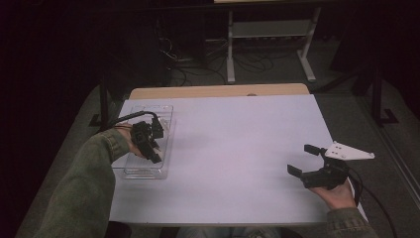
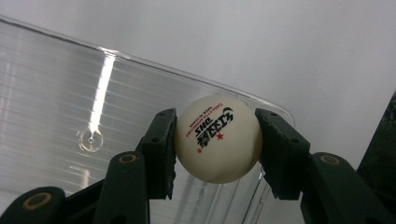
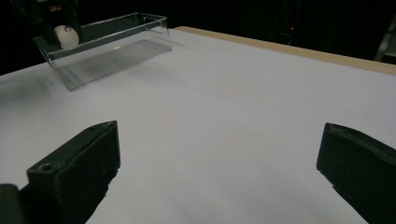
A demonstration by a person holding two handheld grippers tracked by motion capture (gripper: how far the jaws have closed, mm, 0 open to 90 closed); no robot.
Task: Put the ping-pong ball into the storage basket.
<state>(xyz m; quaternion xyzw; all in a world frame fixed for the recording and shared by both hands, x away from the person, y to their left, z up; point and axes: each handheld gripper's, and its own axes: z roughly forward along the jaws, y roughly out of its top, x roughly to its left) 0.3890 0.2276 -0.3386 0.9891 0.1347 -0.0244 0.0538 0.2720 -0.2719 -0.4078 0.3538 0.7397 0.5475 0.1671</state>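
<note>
A white ping-pong ball with red and black print sits clamped between the two black jaws of my left gripper, pads pressed on both its sides. That gripper hangs over the near end of a clear plastic box at the table's left. From the right gripper view the ball shows above the near end of the box. My right gripper rests at the table's right, jaws wide apart, nothing between them. Its own view looks across bare white tabletop.
The white table has a wooden strip along its far edge. Behind it stand a white shelf frame and loose cables on the dark floor. A green sleeve comes in from the lower left.
</note>
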